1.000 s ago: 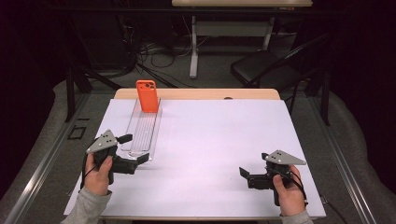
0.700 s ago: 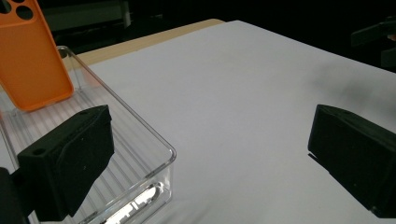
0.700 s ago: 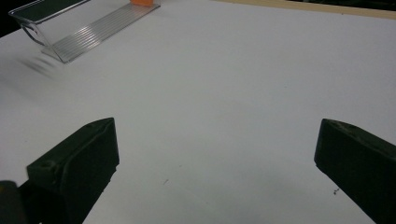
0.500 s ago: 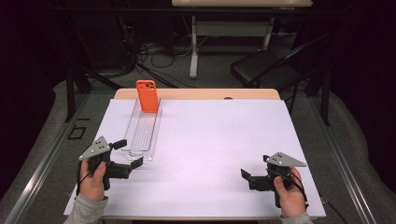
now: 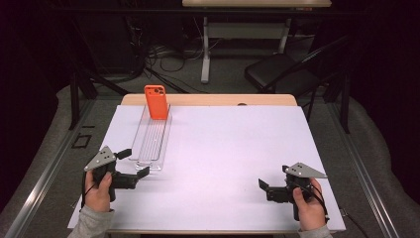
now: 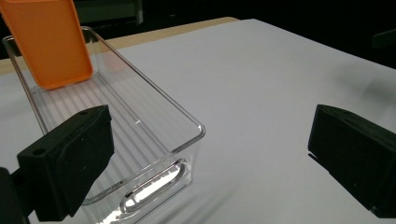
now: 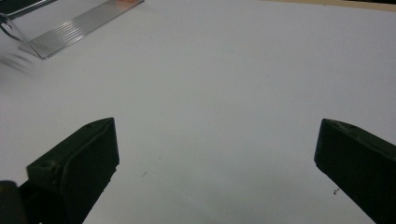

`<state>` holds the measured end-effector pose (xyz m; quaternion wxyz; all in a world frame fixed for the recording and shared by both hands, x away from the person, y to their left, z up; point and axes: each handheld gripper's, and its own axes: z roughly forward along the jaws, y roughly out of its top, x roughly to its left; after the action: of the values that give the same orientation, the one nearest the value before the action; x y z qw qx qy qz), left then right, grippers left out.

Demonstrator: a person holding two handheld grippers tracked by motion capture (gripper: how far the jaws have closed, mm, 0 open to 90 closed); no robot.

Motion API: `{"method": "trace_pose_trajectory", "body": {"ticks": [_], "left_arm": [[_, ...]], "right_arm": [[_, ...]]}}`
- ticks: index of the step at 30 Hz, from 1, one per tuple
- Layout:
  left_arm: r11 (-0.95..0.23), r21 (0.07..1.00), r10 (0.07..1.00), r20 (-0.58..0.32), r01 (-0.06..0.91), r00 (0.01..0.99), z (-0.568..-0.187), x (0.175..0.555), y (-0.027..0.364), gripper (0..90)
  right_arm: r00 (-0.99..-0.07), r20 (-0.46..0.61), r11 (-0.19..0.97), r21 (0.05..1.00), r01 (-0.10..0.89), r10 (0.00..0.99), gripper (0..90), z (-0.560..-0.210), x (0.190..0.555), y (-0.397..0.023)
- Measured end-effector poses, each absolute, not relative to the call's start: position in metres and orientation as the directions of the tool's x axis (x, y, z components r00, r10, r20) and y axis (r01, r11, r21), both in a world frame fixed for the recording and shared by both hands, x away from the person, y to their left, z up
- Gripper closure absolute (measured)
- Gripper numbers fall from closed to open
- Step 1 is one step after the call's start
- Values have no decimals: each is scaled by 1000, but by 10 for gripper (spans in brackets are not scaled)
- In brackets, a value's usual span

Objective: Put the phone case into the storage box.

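We are drawing our left gripper [image 5: 132,163], jaws wide and empty, back from the clear tray [image 5: 151,141], orange phone case [image 5: 156,102] propped at its far end; the right gripper [image 5: 264,185] is resting open, empty.

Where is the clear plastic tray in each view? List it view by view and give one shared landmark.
High view: clear tray, left of centre, beside the left gripper.
Left gripper view: left half, near end by the left jaw.
Right gripper view: top left corner.
Shared landmark: white table cover.
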<state>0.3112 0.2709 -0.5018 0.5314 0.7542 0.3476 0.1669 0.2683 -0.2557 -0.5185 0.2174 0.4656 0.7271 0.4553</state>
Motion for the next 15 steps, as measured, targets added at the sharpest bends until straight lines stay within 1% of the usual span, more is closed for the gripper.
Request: {"method": "trace_pose_trajectory", "body": {"ticks": [15], "left_arm": [[-168, 921, 712, -133, 351, 690, -506, 312, 274, 6]], "right_arm": [[-445, 127, 125, 859, 496, 887, 0, -527, 271, -263]]}}
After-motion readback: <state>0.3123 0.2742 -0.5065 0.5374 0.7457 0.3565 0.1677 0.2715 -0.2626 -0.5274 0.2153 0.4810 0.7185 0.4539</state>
